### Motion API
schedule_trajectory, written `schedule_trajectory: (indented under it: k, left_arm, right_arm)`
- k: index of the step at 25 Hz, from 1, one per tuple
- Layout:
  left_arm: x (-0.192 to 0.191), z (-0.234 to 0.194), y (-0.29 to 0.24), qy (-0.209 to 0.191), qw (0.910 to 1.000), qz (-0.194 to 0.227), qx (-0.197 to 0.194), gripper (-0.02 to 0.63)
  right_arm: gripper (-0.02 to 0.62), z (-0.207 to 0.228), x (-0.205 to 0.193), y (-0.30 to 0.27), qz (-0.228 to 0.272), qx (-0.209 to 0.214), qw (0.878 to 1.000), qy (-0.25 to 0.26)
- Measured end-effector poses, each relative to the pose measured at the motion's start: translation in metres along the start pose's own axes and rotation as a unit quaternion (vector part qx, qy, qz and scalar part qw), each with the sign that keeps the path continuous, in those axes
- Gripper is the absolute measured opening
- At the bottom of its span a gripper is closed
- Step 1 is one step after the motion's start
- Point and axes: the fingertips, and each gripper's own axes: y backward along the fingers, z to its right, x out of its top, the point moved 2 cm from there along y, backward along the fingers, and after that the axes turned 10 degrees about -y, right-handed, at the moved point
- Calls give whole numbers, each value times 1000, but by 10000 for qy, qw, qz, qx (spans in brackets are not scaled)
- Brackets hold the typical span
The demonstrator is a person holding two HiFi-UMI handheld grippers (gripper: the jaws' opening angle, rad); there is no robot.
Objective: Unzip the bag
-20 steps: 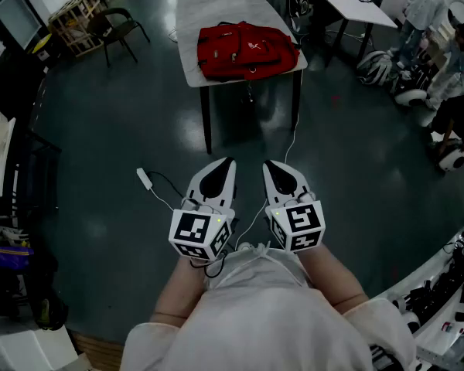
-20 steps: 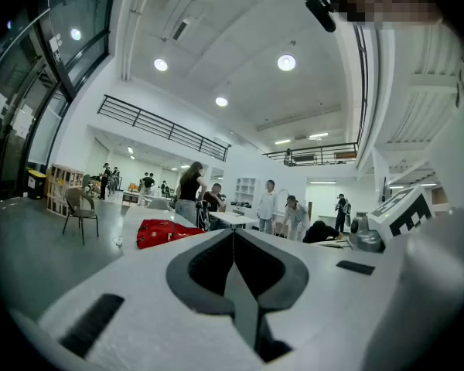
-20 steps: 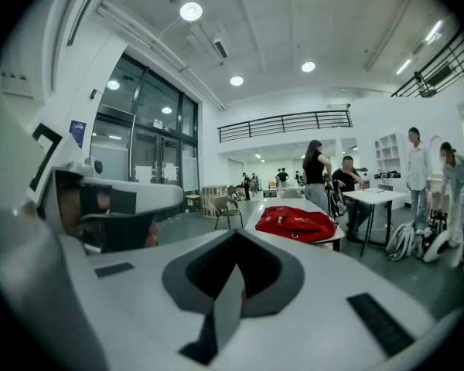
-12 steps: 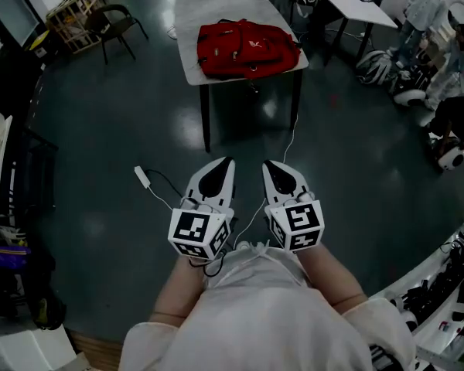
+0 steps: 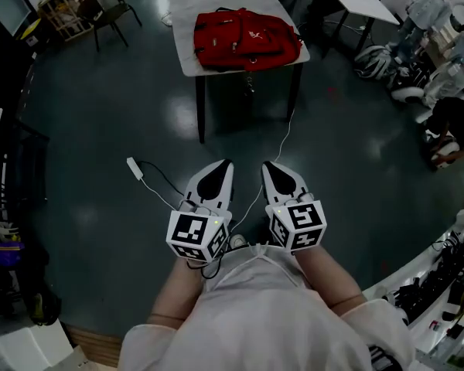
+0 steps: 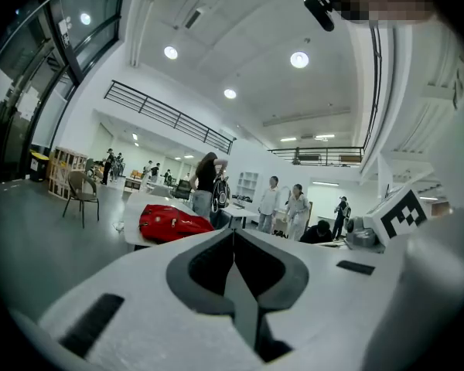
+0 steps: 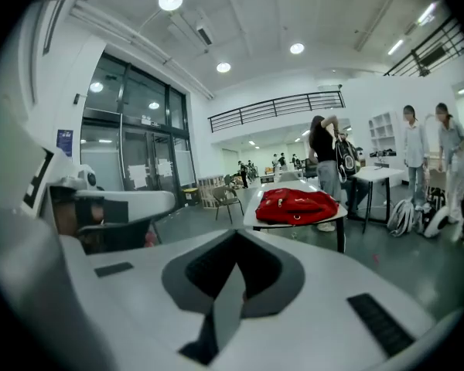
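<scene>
A red backpack (image 5: 246,39) lies flat on a grey table (image 5: 187,62) well ahead of me; it also shows as the red backpack (image 6: 172,222) in the left gripper view and the red backpack (image 7: 296,205) in the right gripper view. Both grippers hang side by side close to my body, far short of the table. My left gripper (image 5: 227,163) is shut with nothing in it. My right gripper (image 5: 267,165) is also shut and empty. Their tips point toward the table.
A white cable with a small box (image 5: 134,168) trails across the dark floor at left. A chair (image 5: 108,8) stands at far left of the table. Several people (image 5: 447,22) and white tables (image 5: 363,2) are at right. Shelves and clutter line the left edge.
The table and backpack have slid slightly up and nearer in the head view as I step forward. Both grippers keep their pose and stay shut.
</scene>
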Motion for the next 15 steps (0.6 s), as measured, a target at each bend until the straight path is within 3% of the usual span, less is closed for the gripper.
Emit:
schedule_trajectory:
  k: [9, 15]
  left_arm:
    - [-9, -37, -45, 55, 9994, -216, 279, 20]
    - [-4, -58, -115, -273, 9980, -425, 370, 20]
  right_arm:
    - [28, 39, 17, -61, -99, 124, 9996, -219]
    - [28, 89, 45, -122, -231, 202, 9993, -218]
